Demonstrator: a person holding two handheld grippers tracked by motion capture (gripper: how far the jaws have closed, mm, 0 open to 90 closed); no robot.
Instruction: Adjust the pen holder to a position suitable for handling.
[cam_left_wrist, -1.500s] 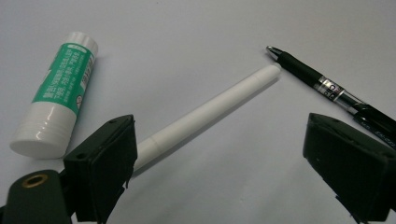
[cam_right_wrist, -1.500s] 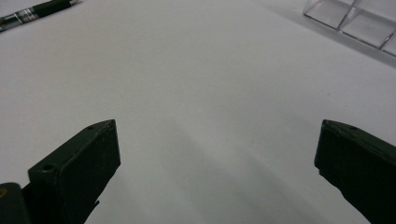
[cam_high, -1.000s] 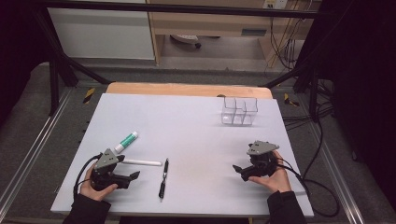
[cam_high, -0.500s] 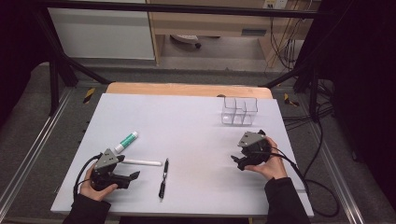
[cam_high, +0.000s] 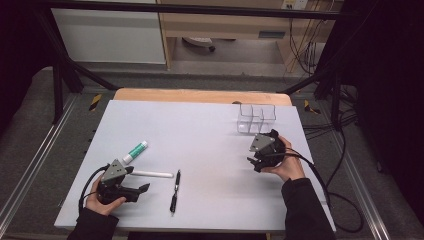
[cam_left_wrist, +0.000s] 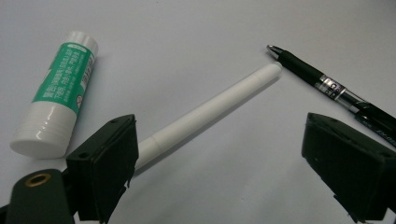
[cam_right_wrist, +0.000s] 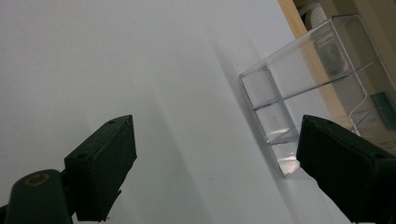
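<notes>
Left claw (cam_high: 144, 188) spread, empty, low over bench (cam_high: 200, 130), framing white stick (cam_left_wrist: 210, 105) for pickup; right claw (cam_high: 252, 162) spread, jaws just narrowing, empty, facing clear organiser (cam_right_wrist: 308, 88) as likely drop spot.

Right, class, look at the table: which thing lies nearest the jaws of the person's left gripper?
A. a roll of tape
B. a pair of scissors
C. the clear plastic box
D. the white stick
D: in the left gripper view the white stick runs right up beside one jaw of the left gripper, while the clear plastic box stands far across the table.
</notes>
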